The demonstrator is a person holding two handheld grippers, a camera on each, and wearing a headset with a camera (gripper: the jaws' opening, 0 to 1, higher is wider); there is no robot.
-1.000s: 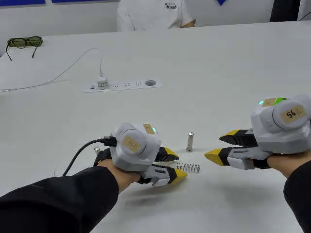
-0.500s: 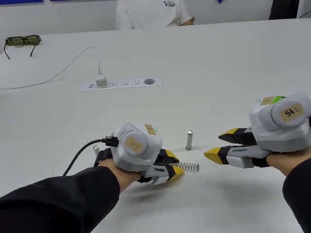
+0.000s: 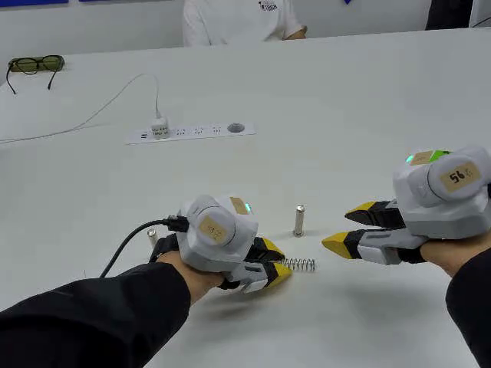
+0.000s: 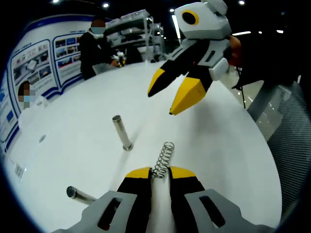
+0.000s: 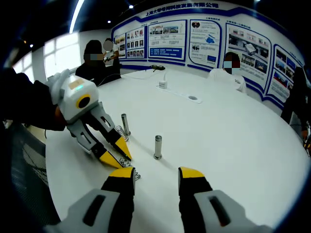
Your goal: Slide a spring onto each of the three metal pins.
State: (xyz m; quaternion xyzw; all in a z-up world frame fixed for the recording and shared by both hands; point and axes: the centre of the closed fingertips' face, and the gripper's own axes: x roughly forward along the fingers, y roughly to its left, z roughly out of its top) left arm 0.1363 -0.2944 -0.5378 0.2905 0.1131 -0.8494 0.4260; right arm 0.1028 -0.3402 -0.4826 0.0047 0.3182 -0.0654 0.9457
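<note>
My left claw (image 4: 154, 173) has just pinched shut on one end of the spring (image 3: 299, 264) — a second ago it was open. The spring lies on the bench by the near edge, near a bare pin (image 3: 299, 221). My right claw (image 3: 337, 230) waits open — I think lifting comes next.

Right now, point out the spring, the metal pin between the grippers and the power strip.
spring (image 3: 299, 264), head view, middle coils.
metal pin (image 3: 299, 221), head view, mid-shaft.
power strip (image 3: 201, 133), head view, bare top face.

The left gripper (image 3: 281, 263) hides part of one pin (image 3: 151, 234).
</note>
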